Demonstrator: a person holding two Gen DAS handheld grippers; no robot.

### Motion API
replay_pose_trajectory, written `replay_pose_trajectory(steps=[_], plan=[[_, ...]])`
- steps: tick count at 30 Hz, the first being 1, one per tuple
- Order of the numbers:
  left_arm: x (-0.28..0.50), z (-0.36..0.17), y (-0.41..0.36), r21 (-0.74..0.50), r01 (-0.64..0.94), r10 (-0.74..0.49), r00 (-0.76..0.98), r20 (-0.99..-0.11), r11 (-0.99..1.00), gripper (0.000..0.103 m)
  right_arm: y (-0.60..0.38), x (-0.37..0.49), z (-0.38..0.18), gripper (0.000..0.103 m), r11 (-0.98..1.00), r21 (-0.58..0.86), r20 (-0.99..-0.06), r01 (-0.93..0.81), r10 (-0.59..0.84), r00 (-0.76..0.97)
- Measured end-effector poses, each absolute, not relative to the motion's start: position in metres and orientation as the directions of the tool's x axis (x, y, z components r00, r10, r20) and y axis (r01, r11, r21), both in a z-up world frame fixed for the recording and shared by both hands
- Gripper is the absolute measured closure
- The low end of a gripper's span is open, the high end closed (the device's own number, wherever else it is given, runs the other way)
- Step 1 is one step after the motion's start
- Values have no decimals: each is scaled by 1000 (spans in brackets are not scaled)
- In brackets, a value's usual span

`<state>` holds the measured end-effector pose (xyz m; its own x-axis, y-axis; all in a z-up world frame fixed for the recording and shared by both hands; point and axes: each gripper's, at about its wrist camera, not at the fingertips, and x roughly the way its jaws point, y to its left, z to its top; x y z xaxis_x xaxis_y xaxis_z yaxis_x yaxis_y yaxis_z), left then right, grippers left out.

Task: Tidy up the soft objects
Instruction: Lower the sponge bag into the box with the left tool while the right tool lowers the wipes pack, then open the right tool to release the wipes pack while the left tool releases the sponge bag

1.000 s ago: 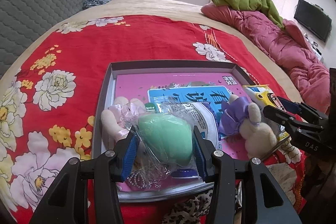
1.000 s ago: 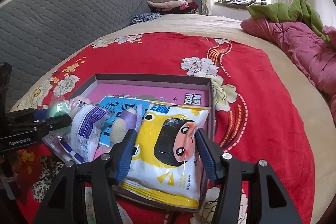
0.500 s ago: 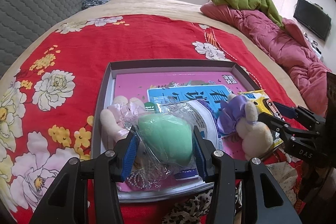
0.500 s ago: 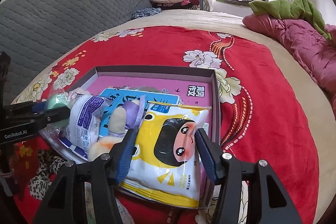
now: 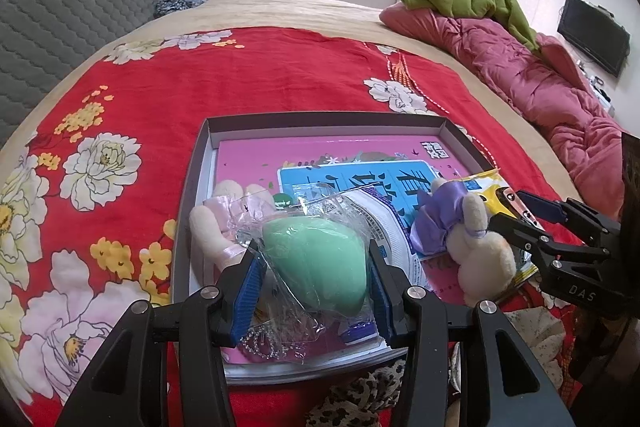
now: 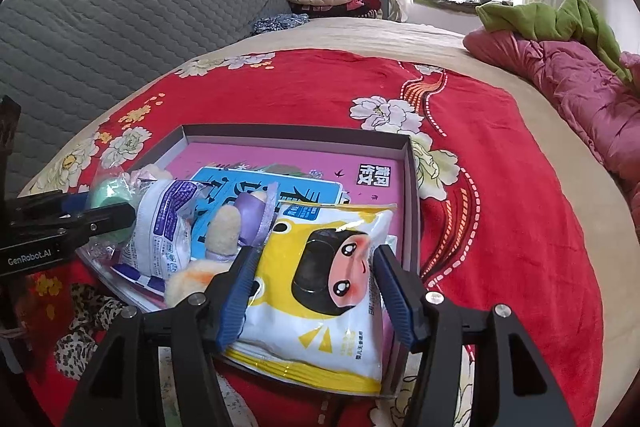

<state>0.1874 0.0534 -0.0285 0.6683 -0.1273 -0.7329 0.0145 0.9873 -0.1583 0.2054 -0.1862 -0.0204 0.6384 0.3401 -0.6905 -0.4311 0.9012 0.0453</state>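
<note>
Sponge, bagged, sits clenched in my left tool over the tray; right tool has just been opening around the yellow pack, so I'd release both fully, then lift straight out.

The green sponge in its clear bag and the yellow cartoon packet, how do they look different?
The green sponge is a smooth rounded lump; the yellow packet is a flat pouch. The sponge's wrap is clear and crinkled, while the packet is opaque and printed with a cartoon face. The sponge sits between the left gripper's pads, the packet between the right gripper's. Both lie at the near end of the grey tray.
</note>
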Motion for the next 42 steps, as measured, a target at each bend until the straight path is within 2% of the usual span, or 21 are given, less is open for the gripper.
replay_pose_trajectory(steps=[31, 42], plan=[[183, -29, 45, -151, 38, -139, 656, -742, 988, 51, -193, 197, -1, 38, 909, 33, -619, -415, 344, 706], [179, -29, 44, -165, 51, -158, 648, -745, 985, 41, -190, 192, 5, 36, 913, -4, -588, -408, 327, 739]])
